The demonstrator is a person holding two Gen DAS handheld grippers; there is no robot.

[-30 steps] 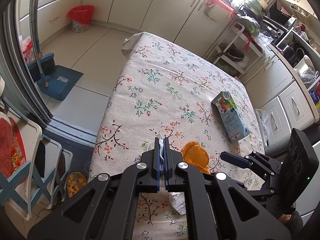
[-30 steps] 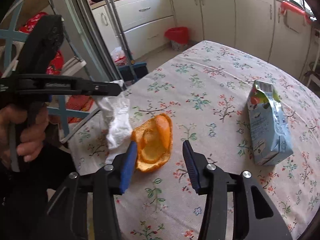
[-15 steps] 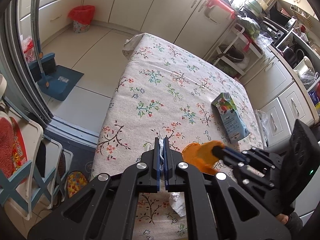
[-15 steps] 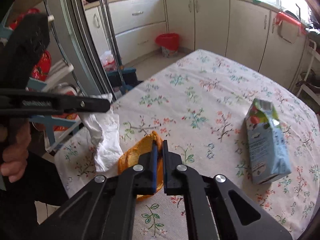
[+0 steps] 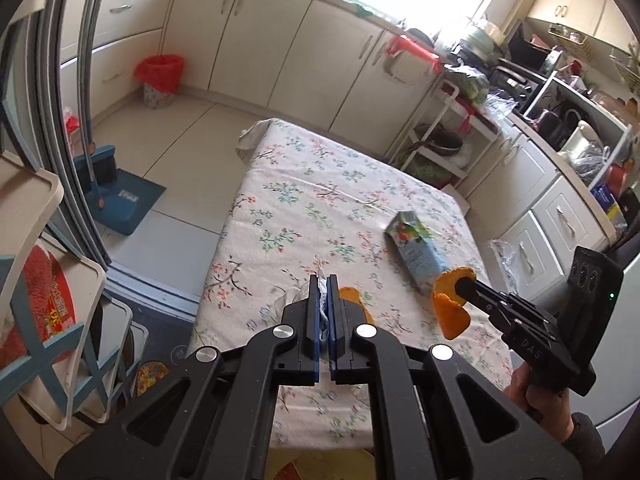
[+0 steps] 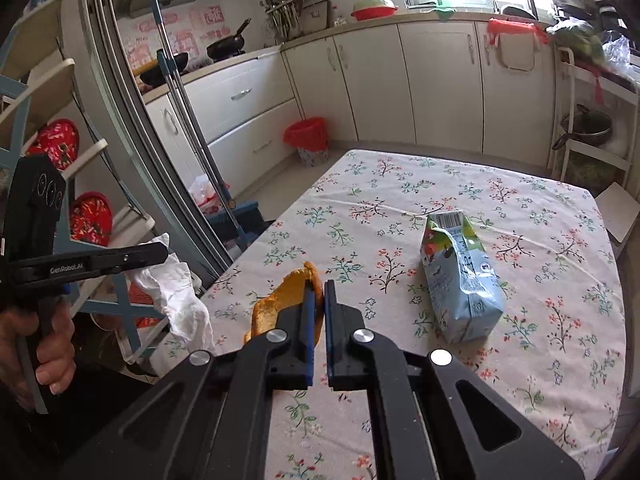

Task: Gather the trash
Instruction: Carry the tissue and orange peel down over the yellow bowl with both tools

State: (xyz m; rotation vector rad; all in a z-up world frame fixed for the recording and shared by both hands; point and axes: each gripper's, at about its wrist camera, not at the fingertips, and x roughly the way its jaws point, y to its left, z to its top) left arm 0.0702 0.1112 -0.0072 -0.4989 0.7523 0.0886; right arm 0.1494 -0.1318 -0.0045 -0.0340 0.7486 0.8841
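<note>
Carton (image 6: pixel 460 276) lies on surface (image 6: pixel 520 360), right of and beyond right gripper (image 6: pixel 319 286). Peel (image 6: pixel 280 300) in that gripper, tissue (image 6: pixel 176 300) in left gripper (image 5: pixel 323 280). Bin (image 6: pixel 307 140) on floor beyond surface.

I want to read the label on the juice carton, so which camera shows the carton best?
The right wrist view: the juice carton lies close and unblocked on the tablecloth, with its barcode end and printed sides facing the camera. In the left wrist view the carton is smaller and farther off, and the held orange peel overlaps its near end.
</note>
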